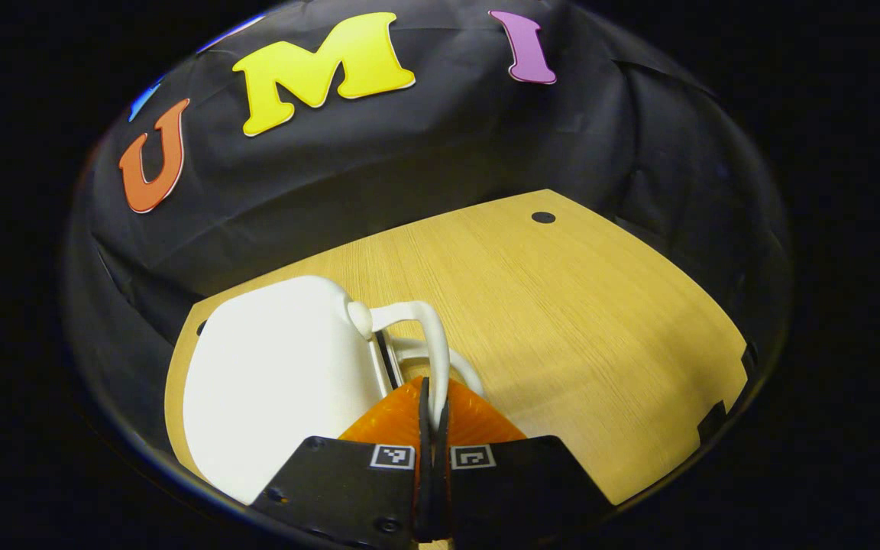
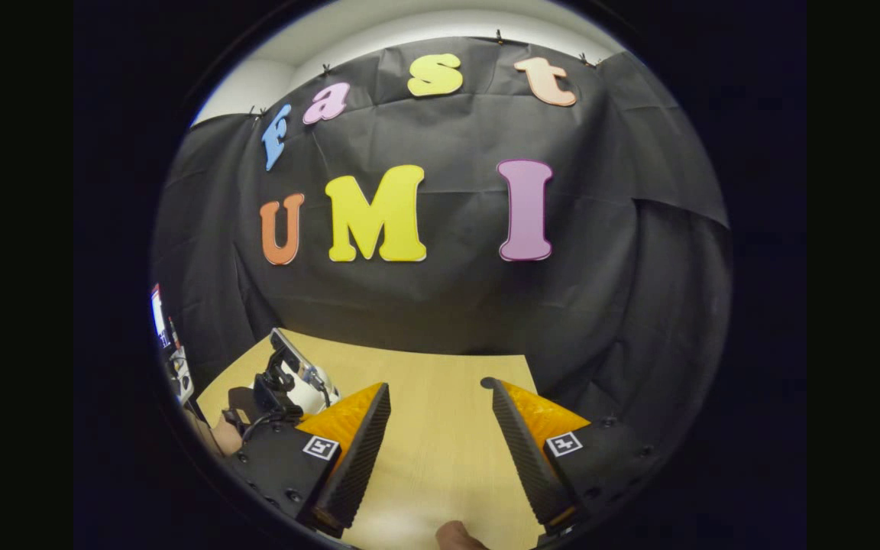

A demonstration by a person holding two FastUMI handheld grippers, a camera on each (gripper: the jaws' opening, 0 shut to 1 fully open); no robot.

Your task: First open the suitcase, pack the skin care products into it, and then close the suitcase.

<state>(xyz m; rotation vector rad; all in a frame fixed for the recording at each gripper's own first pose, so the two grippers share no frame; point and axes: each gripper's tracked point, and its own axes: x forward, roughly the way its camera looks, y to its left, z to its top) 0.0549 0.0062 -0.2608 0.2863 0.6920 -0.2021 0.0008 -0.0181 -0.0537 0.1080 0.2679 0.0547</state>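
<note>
left gripper (image 1: 432, 416) pinched tight on white handle (image 1: 434, 344) of the white suitcase (image 1: 279, 382), which sits on my wooden table (image 1: 577, 321), near its left edge. right gripper (image 2: 440, 435) spread wide over bare tabletop; other gripper (image 2: 279, 389) off to its left.

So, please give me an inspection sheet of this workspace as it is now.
Surface: wooden table, with a dark round hole near the far edge.
Job's things: white suitcase, lying closed; its handle raised.
Clutter: nothing seen.
Grippers: left gripper shut on the handle; right gripper open over bare table.
Cables: black cable on the other gripper's body, in the right gripper view.
Surroundings: black cloth wall.
</note>
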